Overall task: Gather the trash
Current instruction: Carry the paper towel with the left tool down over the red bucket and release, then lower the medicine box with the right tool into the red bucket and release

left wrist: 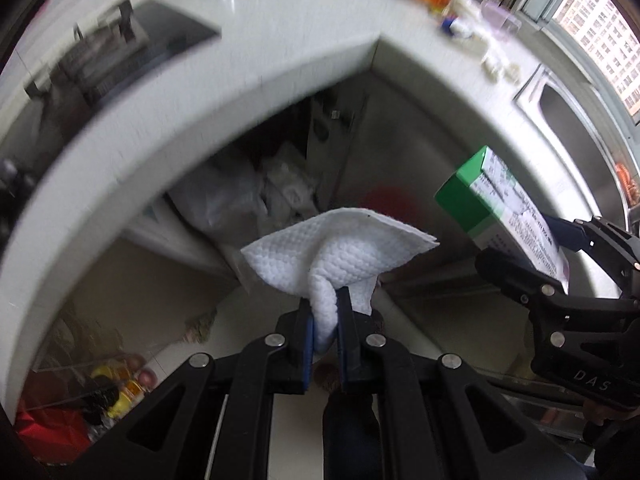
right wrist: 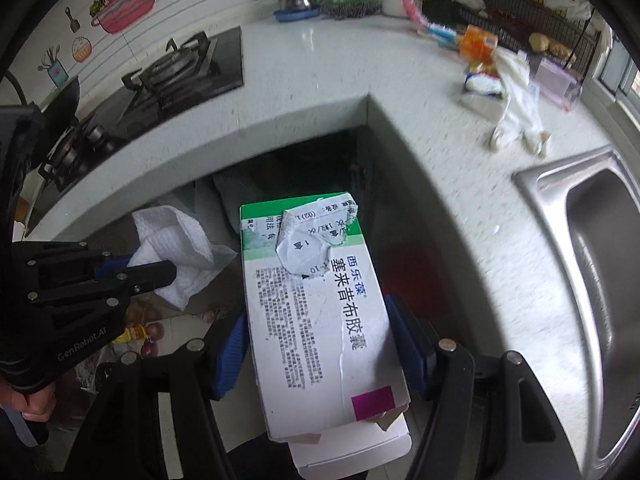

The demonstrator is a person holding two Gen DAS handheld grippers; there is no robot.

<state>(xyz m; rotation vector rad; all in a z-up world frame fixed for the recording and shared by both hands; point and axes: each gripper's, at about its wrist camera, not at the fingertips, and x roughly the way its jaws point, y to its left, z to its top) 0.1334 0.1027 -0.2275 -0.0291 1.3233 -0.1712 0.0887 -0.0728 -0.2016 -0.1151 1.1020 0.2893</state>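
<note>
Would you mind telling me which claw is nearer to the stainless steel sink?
Right. The right claw, holding the green-and-white box, is beside the sink; the left claw, shut on the paper towel, is farther from it, beyond the box.

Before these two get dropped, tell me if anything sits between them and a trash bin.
No bin is clearly visible, so the path cannot be judged. The left gripper pinches a paper towel and the right gripper clamps a medicine box, both over the floor gap below the counter; a blurred red patch lies underneath.
</note>
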